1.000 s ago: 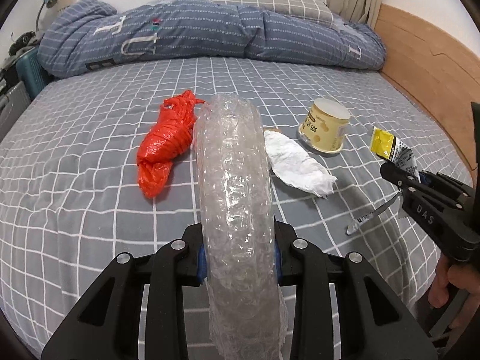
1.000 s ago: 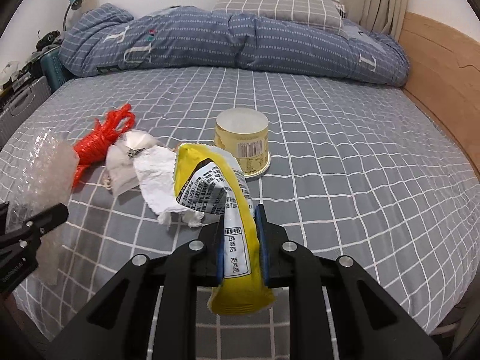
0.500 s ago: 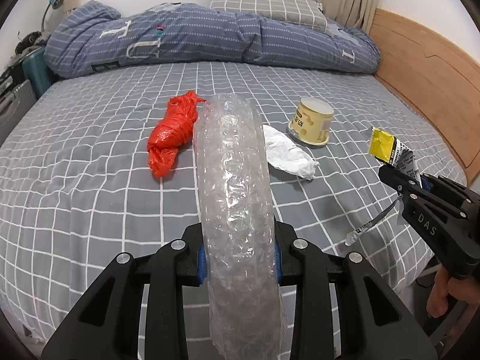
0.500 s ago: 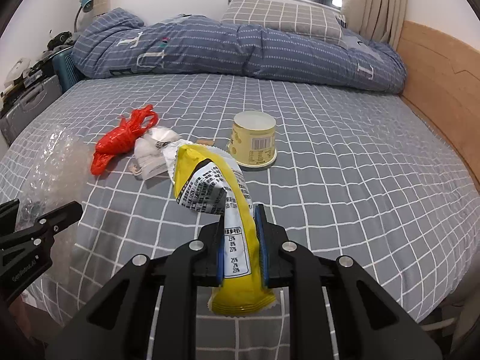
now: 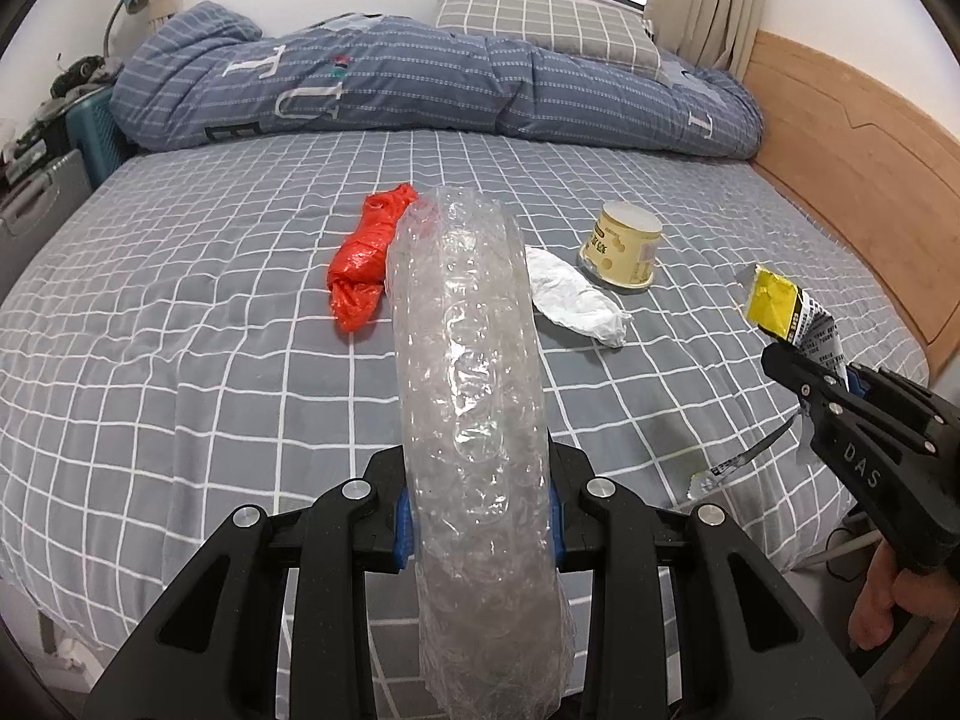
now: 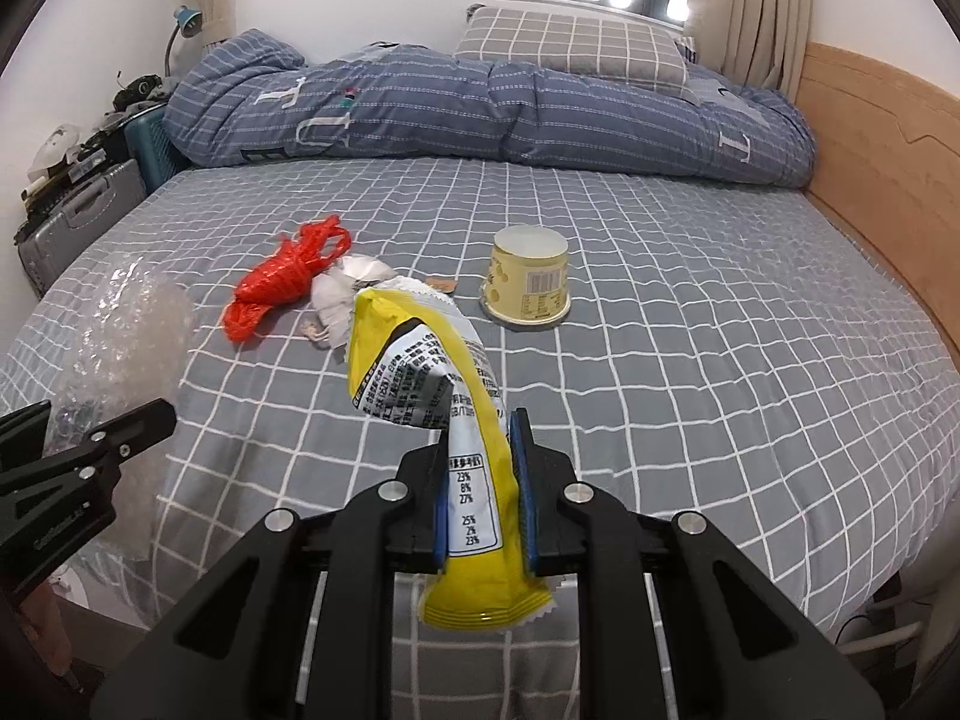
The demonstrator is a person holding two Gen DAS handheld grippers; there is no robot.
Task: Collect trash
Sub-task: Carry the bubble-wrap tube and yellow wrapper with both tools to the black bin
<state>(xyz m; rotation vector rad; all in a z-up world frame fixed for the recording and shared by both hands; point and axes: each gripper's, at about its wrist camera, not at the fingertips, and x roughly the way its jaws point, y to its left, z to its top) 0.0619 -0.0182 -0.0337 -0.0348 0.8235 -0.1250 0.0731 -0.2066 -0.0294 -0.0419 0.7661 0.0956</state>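
- Left wrist view: the left gripper [image 5: 478,525] is clenched on a roll of bubble wrap [image 5: 471,396], which stands up between the blue pads with its long axis running away from the camera, towards the middle of the bed [image 5: 180,360].
- Beyond the roll, on the grey checked sheet, lie an orange plastic bag [image 5: 365,261] to its left, and a crumpled white tissue [image 5: 576,298] and an upturned yellow paper cup [image 5: 623,247] to its right. None of them is touched by either tool.
- At the right edge, the right gripper [image 5: 807,381] shows side-on, with the top of a yellow snack wrapper [image 5: 780,306] sticking out of it.
- Right wrist view: the right gripper [image 6: 483,516] is clamped on the yellow snack wrapper [image 6: 456,438]; the packet hangs out below the pads and curls forward above them.
- From here the orange plastic bag [image 6: 282,282] and white tissue [image 6: 345,294] lie ahead to the left, touching or nearly so, and the paper cup [image 6: 531,282] sits ahead, slightly right and apart from them. A small brown scrap [image 6: 443,283] lies between tissue and cup.
- The left gripper [image 6: 108,438] with its bubble wrap [image 6: 126,336] shows at the left edge.
- Both tools are full and held off the near edge of the bed, well apart from the remaining litter. I would judge that each load must be dropped somewhere before anything else is taken; no bin shows in either view. After that, the bag lies more on the left hand's side, the cup on the right's.
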